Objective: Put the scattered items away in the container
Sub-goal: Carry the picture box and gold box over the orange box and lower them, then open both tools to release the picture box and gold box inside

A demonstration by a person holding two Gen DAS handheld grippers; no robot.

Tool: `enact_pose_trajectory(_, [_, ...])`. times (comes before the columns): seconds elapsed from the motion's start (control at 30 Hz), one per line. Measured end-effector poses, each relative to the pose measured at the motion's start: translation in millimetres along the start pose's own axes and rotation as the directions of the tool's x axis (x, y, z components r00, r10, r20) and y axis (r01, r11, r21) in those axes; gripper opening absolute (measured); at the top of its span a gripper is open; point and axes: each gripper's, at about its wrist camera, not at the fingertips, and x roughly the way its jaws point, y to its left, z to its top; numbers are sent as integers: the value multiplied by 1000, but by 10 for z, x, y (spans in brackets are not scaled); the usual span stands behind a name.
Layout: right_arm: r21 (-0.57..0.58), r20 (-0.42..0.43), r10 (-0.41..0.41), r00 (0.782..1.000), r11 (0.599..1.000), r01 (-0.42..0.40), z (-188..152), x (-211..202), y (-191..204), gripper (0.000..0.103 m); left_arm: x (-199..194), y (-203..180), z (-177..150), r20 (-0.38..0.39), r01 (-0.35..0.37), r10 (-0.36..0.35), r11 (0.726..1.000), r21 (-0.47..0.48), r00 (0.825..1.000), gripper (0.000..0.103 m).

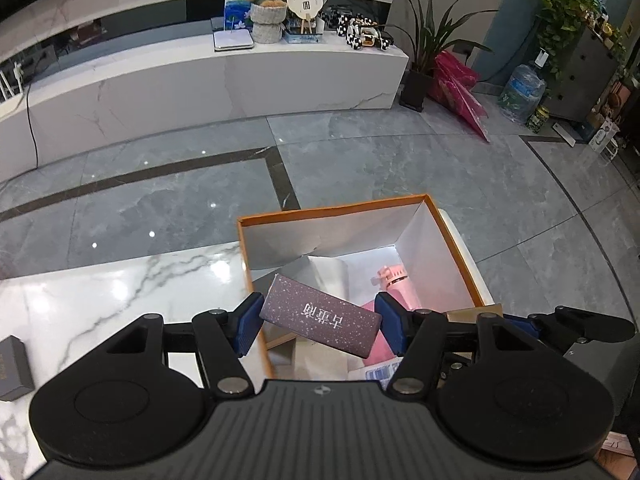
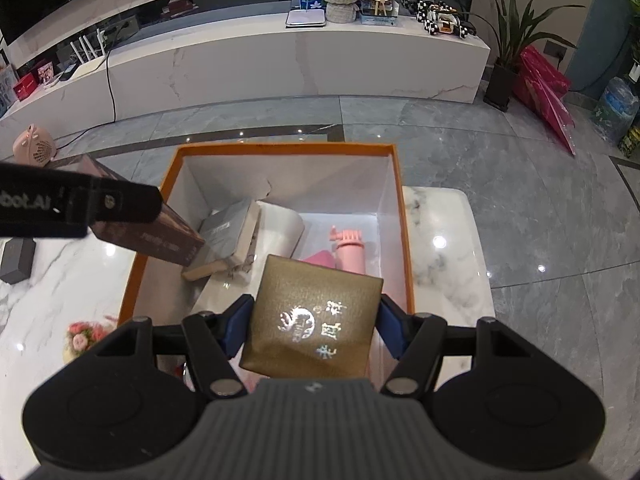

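Nearest the right wrist camera, the right gripper (image 2: 314, 326) was clamped on a square gold box with silver characters and a round emblem on its lid (image 2: 312, 320), its blue pads (image 2: 236, 330) pressing the box's two sides. That box hung tilted over the near edge of the open orange-rimmed cardboard container with white inner walls (image 2: 394, 208).

Likewise, the left gripper (image 1: 320, 320) was closed on a long dark purple box speckled with white dots and printed with pale characters (image 1: 320, 320), held slanted above the container's (image 1: 332, 210) near left corner. In the right wrist view the same purple box (image 2: 160, 236) jutted past the container's left wall, its lower end dipping inside.

Inside the container lay a grey, cloth-covered book-like box (image 2: 228, 240) leaning near the left wall, a white sheet or pouch (image 2: 280, 228) beside it, and a pink plastic bottle with a ribbed cap (image 2: 350, 250) toward the far right corner.

The container stood on a white marble table with grey veining (image 2: 440, 248), close to its far edge. A small dark grey box (image 2: 16, 260) lay near the table's left edge, and a pink flower-patterned item (image 2: 82, 338) sat at the near left, just beside the container.
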Motion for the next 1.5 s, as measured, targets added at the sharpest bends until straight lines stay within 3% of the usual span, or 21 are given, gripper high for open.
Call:
enact_pose_trajectory(0.33, [-2, 6, 22, 1000, 1000, -22, 129, 196, -11, 68, 260, -104, 193, 17, 72, -72, 997, 13, 997, 71])
enact_pose_trajectory(0.53, [-5, -8, 47, 999, 999, -47, 93, 352, 15, 67, 528, -284, 252, -19, 73, -72, 996, 59, 997, 71])
enact_pose_trajectory(0.8, [-9, 0, 103, 995, 995, -103, 97, 506, 145, 67, 809, -279, 285, -59, 124, -123, 992, 15, 991, 71])
enact_pose_trajectory(1.5, [39, -26, 105, 994, 994, -104, 25, 874, 143, 68, 1113, -265, 253, -131, 97, -80, 988, 125, 988, 71])
